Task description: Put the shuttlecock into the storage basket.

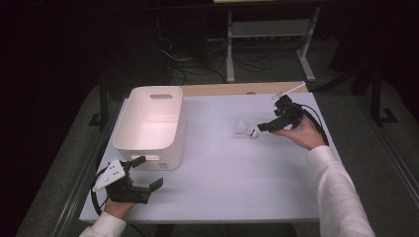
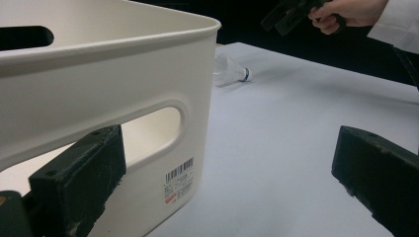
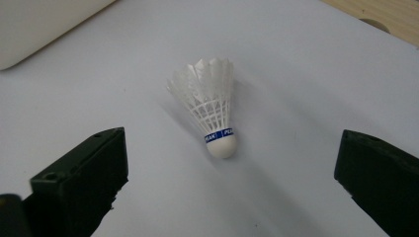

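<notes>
One shuttlecock point(image 3: 211, 111) is seen lying on its side on the white counter point(image 1: 222, 168), to the right of the bin and well apart from it. Its skirt is made of white feathers laced with white thread, and its rounded base is white. A blue band with white lettering is wrapped around the base; the letters "PEAN" can be read, the remainder cannot. One white plastic bin point(image 1: 148, 126) is placed on the left part of the counter. An oval handle slot is cut into each end wall. A white label with a barcode and a small red mark is stuck on its near wall point(image 2: 179, 181); the print is too small to be read.

Two grippers are counted. The right gripper point(image 1: 264, 127) is held just beside the shuttlecock, its fingers point(image 3: 81, 182) spread wide and nothing pinched. The left gripper point(image 1: 147, 172) is held at the bin's near corner, its fingers point(image 2: 79, 182) spread, one beside the wall.
</notes>
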### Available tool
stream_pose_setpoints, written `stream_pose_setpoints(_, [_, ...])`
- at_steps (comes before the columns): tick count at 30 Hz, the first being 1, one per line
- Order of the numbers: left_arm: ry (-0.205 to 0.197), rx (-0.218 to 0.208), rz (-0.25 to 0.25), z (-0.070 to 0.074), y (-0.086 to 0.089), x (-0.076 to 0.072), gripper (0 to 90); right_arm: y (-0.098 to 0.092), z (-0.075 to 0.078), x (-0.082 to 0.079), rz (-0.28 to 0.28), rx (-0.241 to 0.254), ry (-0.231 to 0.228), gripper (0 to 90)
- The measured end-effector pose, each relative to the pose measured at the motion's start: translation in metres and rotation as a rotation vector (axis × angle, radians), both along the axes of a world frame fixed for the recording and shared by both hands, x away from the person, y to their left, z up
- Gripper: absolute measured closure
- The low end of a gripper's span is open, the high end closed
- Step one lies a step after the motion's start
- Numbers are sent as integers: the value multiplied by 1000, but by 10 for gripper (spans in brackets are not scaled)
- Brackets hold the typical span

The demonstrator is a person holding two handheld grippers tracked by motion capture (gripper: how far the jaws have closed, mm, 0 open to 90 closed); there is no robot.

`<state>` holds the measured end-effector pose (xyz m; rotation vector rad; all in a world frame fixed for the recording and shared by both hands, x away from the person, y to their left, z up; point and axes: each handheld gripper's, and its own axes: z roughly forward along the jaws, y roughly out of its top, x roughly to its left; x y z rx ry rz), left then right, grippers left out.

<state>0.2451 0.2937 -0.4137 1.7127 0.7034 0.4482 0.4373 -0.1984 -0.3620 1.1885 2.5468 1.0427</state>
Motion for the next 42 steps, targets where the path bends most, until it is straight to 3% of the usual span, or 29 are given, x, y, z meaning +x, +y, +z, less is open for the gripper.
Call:
stream_pose_setpoints(13, [2, 2, 3, 0, 1, 0, 0, 8, 2, 22, 115, -52, 30, 57])
stream_pose_setpoints(30, [1, 0, 2, 0, 0, 0, 0, 19, -5, 37, 166, -76, 53, 119])
stream_pose_setpoints(42, [7, -8, 6, -1, -1, 0, 0, 24, -23, 45, 186, -120, 101, 129])
